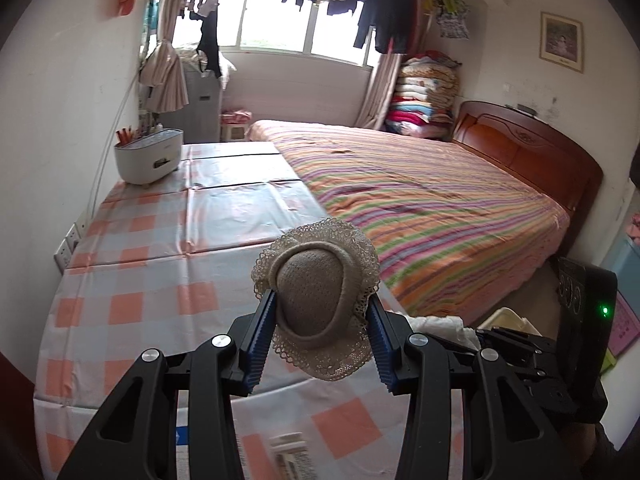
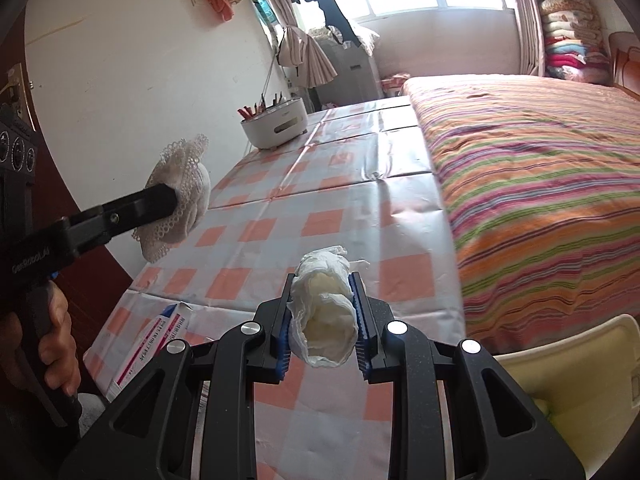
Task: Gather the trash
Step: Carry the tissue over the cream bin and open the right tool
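Note:
My left gripper (image 1: 320, 300) is shut on a small beige lace-trimmed hat (image 1: 316, 296) and holds it above the checked table (image 1: 160, 240). The hat also shows in the right wrist view (image 2: 180, 196), with the left gripper (image 2: 172, 200) at the left. My right gripper (image 2: 324, 292) is shut on a crumpled white tissue wad (image 2: 324, 304), held above the table's near edge. The tissue shows in the left wrist view (image 1: 440, 326) behind the left gripper's right finger.
A white-and-pink box (image 2: 156, 344) lies on the table near the front left. A white container with red sticks (image 2: 276, 126) stands at the table's far end. A striped bed (image 2: 540, 184) borders the table's right side. A cream bin (image 2: 576, 368) sits below right.

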A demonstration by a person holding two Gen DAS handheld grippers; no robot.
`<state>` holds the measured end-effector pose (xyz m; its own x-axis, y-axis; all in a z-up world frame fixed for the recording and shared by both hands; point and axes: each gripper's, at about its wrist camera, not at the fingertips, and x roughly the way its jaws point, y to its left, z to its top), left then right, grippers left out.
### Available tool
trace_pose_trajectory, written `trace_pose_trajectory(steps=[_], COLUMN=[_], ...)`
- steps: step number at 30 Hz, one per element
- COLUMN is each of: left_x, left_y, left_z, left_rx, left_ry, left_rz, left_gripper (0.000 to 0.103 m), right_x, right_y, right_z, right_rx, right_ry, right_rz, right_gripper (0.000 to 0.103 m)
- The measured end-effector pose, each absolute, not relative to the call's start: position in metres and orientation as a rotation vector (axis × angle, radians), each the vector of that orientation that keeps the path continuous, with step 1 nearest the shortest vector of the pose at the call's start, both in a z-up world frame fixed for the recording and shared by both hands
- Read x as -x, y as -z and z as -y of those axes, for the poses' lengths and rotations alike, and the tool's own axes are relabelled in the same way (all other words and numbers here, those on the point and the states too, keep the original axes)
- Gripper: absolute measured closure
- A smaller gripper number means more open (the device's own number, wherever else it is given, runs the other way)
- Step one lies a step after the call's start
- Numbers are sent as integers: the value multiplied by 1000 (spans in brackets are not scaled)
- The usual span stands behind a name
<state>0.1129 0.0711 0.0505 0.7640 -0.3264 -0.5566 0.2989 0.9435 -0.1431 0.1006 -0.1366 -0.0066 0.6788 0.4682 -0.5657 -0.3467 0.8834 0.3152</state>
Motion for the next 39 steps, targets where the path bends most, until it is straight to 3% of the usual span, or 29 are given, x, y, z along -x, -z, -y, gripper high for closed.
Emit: trace_pose_trajectory(steps=[39], left_x=[-61], left_y=[-11], left_z=[80], left_rx=[-121], left_ry=[652], left_rz=[-724], left_gripper=[60], right_x=[-49], right_y=[25], right_z=[265], right_rx=[-185], right_ry=[-99], right_rz=[-660], right_gripper=[78])
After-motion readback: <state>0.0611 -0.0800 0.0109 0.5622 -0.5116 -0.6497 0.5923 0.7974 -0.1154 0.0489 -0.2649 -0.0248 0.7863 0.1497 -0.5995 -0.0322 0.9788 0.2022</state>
